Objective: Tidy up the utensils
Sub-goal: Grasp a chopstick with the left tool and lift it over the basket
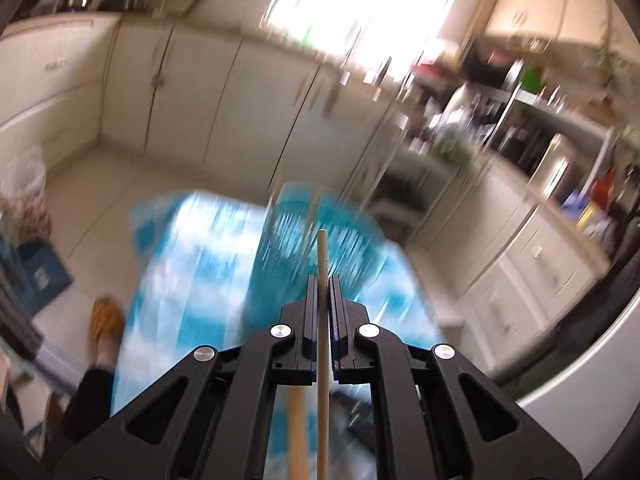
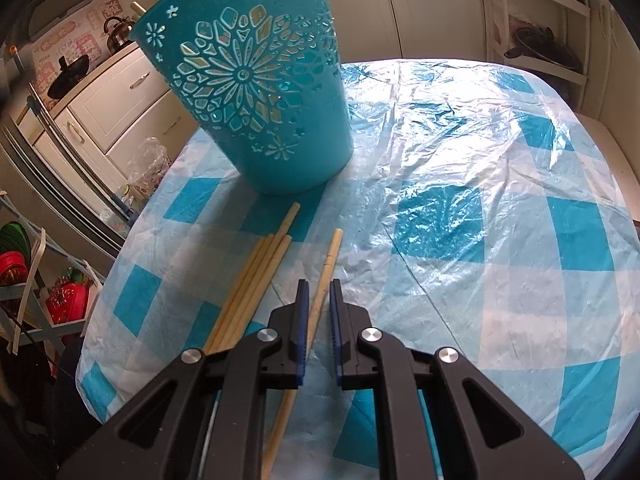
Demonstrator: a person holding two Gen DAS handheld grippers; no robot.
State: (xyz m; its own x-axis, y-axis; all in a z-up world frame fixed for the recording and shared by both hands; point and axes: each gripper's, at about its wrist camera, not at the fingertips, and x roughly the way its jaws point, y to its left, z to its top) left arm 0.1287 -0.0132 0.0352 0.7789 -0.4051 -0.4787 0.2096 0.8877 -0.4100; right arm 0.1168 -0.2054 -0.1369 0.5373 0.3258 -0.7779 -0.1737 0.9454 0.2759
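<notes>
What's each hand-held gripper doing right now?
Left hand-held gripper: shut on a chopstick.
Right hand-held gripper: open, straddling a single chopstick on the table, not clamped.

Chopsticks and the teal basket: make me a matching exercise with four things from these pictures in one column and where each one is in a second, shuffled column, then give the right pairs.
Things
1. left gripper
2. right gripper
3. teal cutout basket
4. bundle of loose chopsticks

Places or states
A. stands on the checked tablecloth
B. shut on a single chopstick, lifted above the table
C. lies on the cloth, left of the right gripper's fingers
D. open, fingers either side of a chopstick lying on the cloth

Pairs: 1-B, 2-D, 3-A, 4-C
</notes>
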